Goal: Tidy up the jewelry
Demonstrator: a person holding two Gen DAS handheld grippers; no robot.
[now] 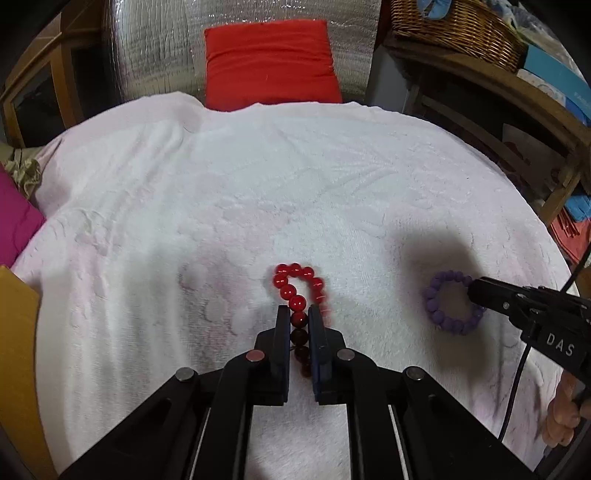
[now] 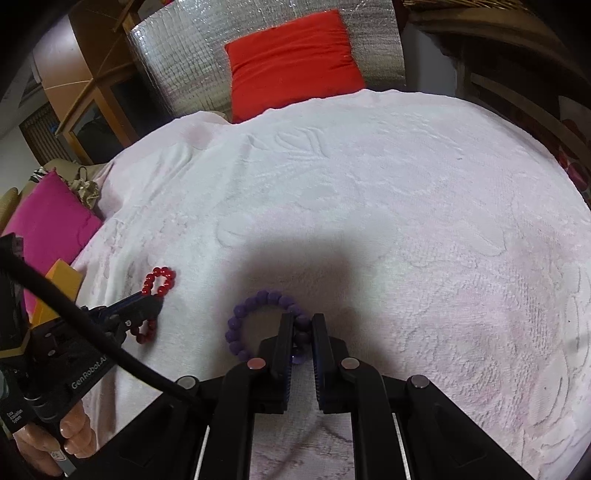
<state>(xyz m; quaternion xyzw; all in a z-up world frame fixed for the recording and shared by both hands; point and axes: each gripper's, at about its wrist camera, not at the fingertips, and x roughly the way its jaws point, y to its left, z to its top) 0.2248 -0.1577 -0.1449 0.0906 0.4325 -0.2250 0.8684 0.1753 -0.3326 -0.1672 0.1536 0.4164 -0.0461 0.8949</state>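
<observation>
A red bead bracelet lies on the white towel. My left gripper is shut on the red bracelet's near beads; the far loop sticks out past the fingertips. It also shows in the right wrist view, with the left gripper across it. A purple bead bracelet lies to the right. My right gripper is shut on its right side. In the left wrist view the purple bracelet is held by the right gripper.
A red cushion leans against a silver foil panel at the towel's far edge. A magenta cushion and a yellow box sit at the left. A wicker basket stands on wooden shelving at the far right.
</observation>
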